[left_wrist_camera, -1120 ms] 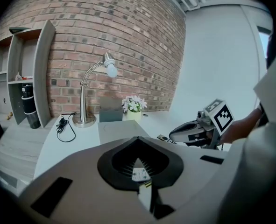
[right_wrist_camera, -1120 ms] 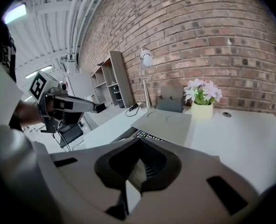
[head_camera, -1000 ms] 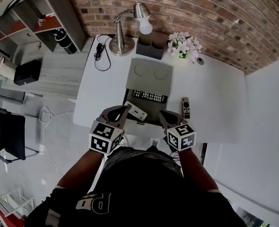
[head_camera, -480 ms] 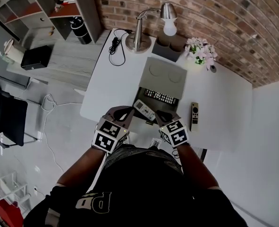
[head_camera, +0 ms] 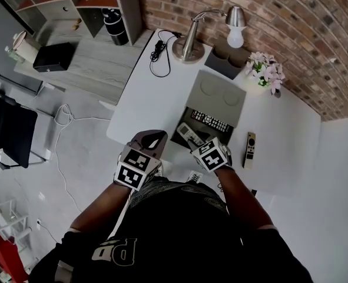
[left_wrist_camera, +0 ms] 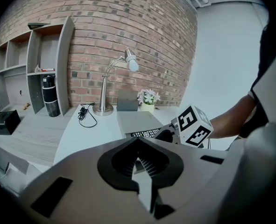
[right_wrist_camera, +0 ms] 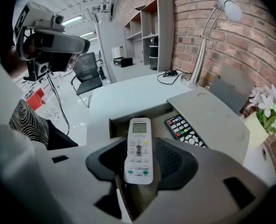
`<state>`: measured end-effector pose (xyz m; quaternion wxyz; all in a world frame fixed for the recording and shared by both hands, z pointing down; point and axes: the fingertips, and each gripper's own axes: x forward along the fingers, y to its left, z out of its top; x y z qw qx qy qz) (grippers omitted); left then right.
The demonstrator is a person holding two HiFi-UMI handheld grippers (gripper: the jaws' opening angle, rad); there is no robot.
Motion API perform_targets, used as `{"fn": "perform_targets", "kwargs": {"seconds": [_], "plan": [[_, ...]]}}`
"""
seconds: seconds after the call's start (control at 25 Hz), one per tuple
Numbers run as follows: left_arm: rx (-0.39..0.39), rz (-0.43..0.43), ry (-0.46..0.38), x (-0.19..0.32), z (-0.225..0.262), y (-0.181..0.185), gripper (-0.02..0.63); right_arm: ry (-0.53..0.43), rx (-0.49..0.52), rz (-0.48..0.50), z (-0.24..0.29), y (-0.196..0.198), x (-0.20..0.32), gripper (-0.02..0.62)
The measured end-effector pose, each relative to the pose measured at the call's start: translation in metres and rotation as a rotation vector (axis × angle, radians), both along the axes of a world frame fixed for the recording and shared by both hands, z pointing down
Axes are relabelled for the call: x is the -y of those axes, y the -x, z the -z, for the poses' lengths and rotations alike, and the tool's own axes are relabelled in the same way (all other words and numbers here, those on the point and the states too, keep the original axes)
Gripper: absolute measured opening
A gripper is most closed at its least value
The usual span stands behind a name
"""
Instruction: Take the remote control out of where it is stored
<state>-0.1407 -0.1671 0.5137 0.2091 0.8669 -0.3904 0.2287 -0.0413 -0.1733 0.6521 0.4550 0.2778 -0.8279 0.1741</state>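
Observation:
A white remote with a small screen (right_wrist_camera: 138, 150) lies in the open desk drawer (right_wrist_camera: 115, 121), and a black remote (right_wrist_camera: 184, 129) lies further in. My right gripper (right_wrist_camera: 142, 161) points down into the drawer. Its jaws have just been opening and now stand open on either side of the white remote, with a gap at the pads. From the head view the white remote (head_camera: 188, 133) shows just ahead of the right gripper (head_camera: 198, 144). My left gripper (head_camera: 148, 141) hangs shut and empty at the desk's front edge, left of the drawer (head_camera: 182, 118).
A slim remote (head_camera: 249, 149) lies on the white desk (head_camera: 144, 108) right of the drawer. At the back stand a lamp (head_camera: 188, 49), a grey box (head_camera: 226, 61) and flowers (head_camera: 268, 75). A cable (head_camera: 159, 55) lies at the back left. Shelves (left_wrist_camera: 44, 73) stand left.
My right gripper has swung left and down from beside the slim remote to over the white remote in the drawer. The left gripper has drifted slightly along the desk edge.

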Motion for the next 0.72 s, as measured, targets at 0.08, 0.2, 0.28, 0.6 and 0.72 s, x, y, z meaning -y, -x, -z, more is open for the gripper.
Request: {"fn": "perform_targets", "kwargs": {"seconds": [0.08,0.2,0.28,0.6,0.72], "plan": [[-0.001,0.011,0.003,0.0,0.0,0.006,0.006,0.031,-0.026,0.022,-0.009,0.004,0.001,0.192],[-0.001,0.03,0.007,0.001,-0.002,0.014,0.006,0.066,-0.061,0.051,-0.018,0.008,0.004,0.226],[-0.002,0.045,0.009,0.002,-0.002,0.019,0.006,0.078,-0.078,0.068,-0.023,0.011,0.006,0.233],[-0.008,0.082,0.013,0.005,-0.004,0.03,0.006,0.125,-0.158,0.084,-0.041,0.014,0.01,0.236],[-0.011,0.09,0.015,0.005,-0.004,0.031,0.005,0.13,-0.177,0.06,-0.045,0.013,0.013,0.236]]}}
